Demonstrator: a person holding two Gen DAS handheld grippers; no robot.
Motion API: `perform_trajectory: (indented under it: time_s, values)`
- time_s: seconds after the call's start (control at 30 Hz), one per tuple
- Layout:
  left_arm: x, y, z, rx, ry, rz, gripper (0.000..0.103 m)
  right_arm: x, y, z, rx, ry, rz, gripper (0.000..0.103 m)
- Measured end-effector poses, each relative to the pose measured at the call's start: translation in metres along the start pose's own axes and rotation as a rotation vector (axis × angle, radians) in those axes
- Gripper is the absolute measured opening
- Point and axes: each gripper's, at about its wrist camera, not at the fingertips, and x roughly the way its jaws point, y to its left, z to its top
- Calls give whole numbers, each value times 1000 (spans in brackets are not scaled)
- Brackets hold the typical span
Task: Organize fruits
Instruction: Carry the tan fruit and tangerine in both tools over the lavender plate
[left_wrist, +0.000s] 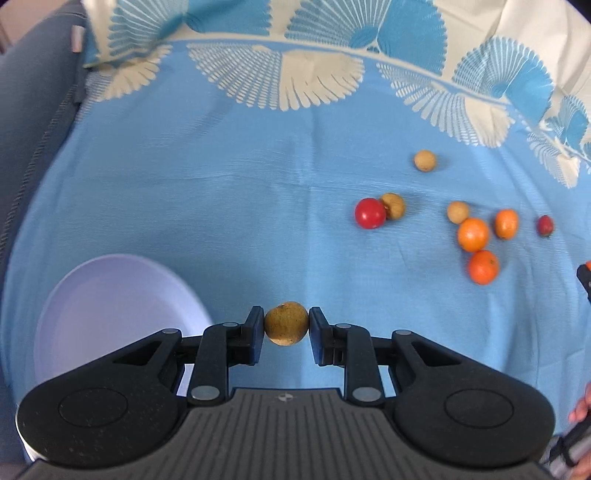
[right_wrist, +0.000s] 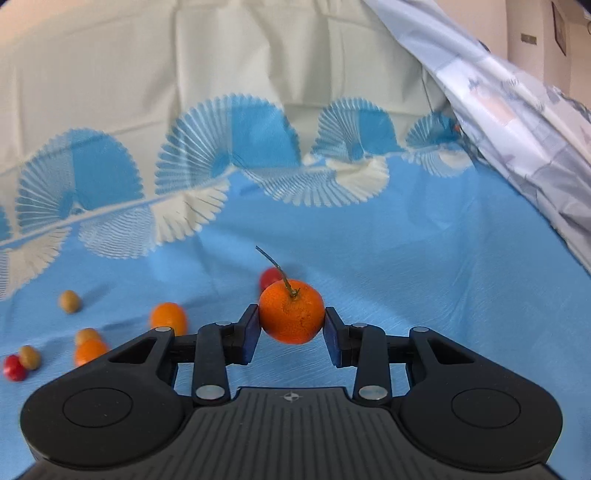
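Observation:
My left gripper is shut on a small brown round fruit, held above the blue cloth next to a pale lilac plate at the lower left. My right gripper is shut on an orange tangerine with a thin stem, lifted over the cloth. Loose on the cloth lie a red tomato touching a brown fruit, two more brown fruits, three tangerines and a small red fruit.
The blue cloth with fan patterns covers the surface; its cream border rises at the back. A grey upholstered edge runs along the left. A pale patterned fabric hangs at the right in the right wrist view. A red fruit sits behind the held tangerine.

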Motion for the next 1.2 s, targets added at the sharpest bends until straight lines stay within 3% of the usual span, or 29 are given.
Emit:
perform_trajectory:
  time_s: [0.23,0.6,0.9,1.2]
  values:
    - [-66,38,-40,-37,-72,47,29,-94,38,-21,-120,34,185,38]
    - [-137,131,-115,-167,-102,99,29,-215,131,-63,-268,106,498,38]
    - [-165,186,-155,-261,-143,100,29,-280,171,-85,-388,93,603,38]
    - [-171,212,-167,-314,-162,73,29,-302,192,-88,-473,86,627,38]
